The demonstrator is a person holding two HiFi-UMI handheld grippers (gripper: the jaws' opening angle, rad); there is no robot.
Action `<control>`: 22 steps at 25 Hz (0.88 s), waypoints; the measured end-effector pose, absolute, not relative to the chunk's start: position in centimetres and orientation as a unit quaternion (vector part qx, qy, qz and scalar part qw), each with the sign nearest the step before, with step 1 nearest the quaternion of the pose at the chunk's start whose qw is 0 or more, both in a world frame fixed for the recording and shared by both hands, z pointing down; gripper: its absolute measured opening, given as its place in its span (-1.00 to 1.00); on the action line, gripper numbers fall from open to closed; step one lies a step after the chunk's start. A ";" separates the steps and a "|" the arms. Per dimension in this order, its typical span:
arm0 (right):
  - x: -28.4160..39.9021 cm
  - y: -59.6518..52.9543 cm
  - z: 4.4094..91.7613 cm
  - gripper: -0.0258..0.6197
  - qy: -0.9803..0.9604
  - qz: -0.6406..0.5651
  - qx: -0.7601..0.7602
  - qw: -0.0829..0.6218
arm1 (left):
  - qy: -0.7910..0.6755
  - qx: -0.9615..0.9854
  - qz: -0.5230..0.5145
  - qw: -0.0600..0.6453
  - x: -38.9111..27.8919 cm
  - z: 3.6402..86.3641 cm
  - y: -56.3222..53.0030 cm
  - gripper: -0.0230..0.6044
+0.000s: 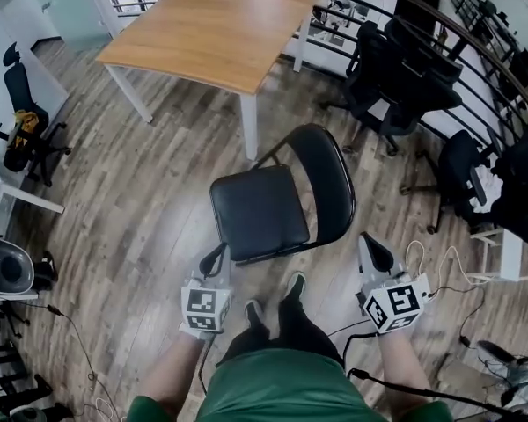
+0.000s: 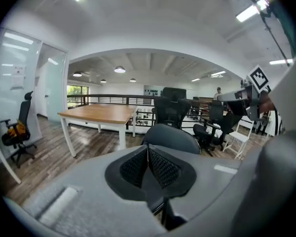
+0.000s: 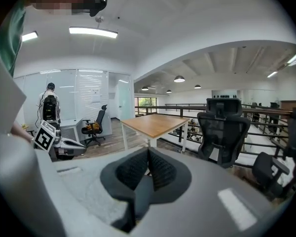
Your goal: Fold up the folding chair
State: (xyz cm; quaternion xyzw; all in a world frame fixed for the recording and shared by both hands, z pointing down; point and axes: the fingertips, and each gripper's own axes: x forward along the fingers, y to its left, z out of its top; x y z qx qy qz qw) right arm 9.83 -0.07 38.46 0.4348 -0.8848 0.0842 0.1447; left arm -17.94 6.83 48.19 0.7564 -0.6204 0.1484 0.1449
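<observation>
The black folding chair (image 1: 260, 211) stands unfolded on the wood floor just ahead of the person's feet, its seat flat and its rounded backrest (image 1: 333, 181) on the right. My left gripper (image 1: 216, 258) hovers by the seat's near-left corner, jaws shut and empty. My right gripper (image 1: 370, 246) is off the chair's right side, apart from it, also shut and empty. In the left gripper view the pads (image 2: 160, 168) meet in front of the backrest (image 2: 173, 137). The right gripper view shows closed pads (image 3: 160, 171) and no folding chair.
A wooden table (image 1: 213, 26) stands beyond the chair. Black office chairs (image 1: 396, 82) crowd the railing on the right, and another (image 1: 22, 117) is at the far left. Cables (image 1: 440, 271) trail on the floor at the right. Bare floor lies to the chair's left.
</observation>
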 end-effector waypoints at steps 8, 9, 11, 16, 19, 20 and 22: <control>12.4 -10.1 43.3 -0.91 -0.892 0.125 0.405 0.157 | -0.646 0.713 0.159 0.223 -17.4 54.8 1.1 -0.88; 12.6 -11.1 44.1 -0.91 -0.893 0.132 0.399 0.163 | -0.648 0.706 0.169 0.229 -17.3 55.9 0.8 -0.88; 13.0 -12.6 45.9 -0.91 -0.894 0.145 0.386 0.176 | -0.653 0.692 0.184 0.247 -17.3 58.2 0.5 -0.88; 13.2 -16.2 49.0 -0.91 -0.892 0.163 0.377 0.188 | -0.665 0.655 0.198 0.300 -18.3 63.5 0.0 -0.88; 13.0 -17.9 50.4 -0.70 -0.888 0.165 0.382 0.196 | -0.676 0.628 0.194 0.333 -19.5 66.4 0.6 -0.88; 12.9 -18.3 50.8 -0.63 -0.887 0.168 0.383 0.198 | -0.678 0.622 0.189 0.343 -19.9 67.3 0.7 -0.88; 12.7 -18.8 51.8 -0.55 -0.884 0.178 0.382 0.204 | -0.684 0.612 0.176 0.357 -20.6 68.8 0.7 -0.87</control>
